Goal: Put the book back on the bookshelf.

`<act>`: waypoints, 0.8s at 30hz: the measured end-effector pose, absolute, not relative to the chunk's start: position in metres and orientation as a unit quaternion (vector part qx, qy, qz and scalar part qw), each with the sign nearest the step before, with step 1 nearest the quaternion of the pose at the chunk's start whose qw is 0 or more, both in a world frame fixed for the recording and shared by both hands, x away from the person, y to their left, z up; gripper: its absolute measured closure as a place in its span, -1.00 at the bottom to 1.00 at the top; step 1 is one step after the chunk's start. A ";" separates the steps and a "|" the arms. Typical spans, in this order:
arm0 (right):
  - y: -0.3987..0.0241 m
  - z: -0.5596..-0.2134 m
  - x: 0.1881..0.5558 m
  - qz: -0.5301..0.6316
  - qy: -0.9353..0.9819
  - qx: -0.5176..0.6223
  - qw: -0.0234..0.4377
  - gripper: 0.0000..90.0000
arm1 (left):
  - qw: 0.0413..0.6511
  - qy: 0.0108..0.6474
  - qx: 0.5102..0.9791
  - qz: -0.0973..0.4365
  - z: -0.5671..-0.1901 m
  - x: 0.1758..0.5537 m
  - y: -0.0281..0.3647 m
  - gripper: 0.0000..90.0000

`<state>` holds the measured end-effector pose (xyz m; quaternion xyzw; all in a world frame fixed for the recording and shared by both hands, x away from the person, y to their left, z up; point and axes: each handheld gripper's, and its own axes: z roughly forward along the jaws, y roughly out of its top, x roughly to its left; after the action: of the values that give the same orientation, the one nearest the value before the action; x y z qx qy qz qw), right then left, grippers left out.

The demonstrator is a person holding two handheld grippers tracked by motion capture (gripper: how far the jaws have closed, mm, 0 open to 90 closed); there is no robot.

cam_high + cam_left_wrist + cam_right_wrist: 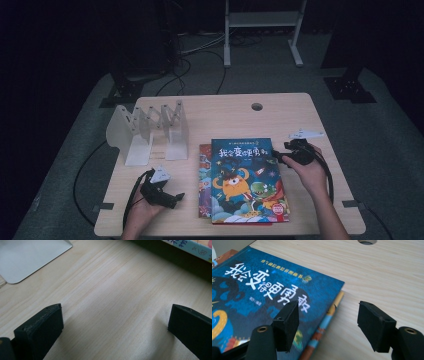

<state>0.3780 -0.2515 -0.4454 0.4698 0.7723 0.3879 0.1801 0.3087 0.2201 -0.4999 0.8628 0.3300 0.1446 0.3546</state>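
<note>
We hold the right gripper (328,322), jaws partly apart and empty, over the right edge of the blue book (247,180) stacked mid-worktop. We recommend straddling that edge squarely. Left gripper (115,325): wide, empty.

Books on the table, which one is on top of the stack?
The blue book with the orange monster cover is on top; the other book shows just its left edge beneath.
</note>
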 end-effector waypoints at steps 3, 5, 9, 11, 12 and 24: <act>-0.244 -0.445 0.386 0.390 0.775 0.466 0.174 -0.28 | 0.355 0.332 0.862 0.143 -0.499 0.309 0.222 -1.00; -0.236 -0.446 0.394 0.384 0.780 0.466 0.164 -0.29 | 0.355 0.334 0.862 0.142 -0.499 0.309 0.223 -1.00; -0.230 -0.452 0.405 0.377 0.782 0.470 0.155 -0.29 | 0.362 0.339 0.857 0.143 -0.496 0.308 0.226 -1.00; -0.228 -0.455 0.410 0.374 0.782 0.475 0.151 -0.29 | 0.364 0.339 0.856 0.143 -0.496 0.308 0.228 -1.00; -0.227 -0.457 0.412 0.373 0.783 0.474 0.150 -0.30 | 0.366 0.341 0.854 0.144 -0.495 0.308 0.228 -1.00; -0.221 -0.463 0.422 0.377 0.787 0.472 0.124 -0.33 | 0.368 0.342 0.853 0.144 -0.492 0.307 0.231 -1.00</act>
<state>0.4222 -0.2208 -0.4634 0.4716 0.7874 0.3772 0.1241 0.3073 0.2310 -0.4923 0.8526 0.3416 0.1441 0.3682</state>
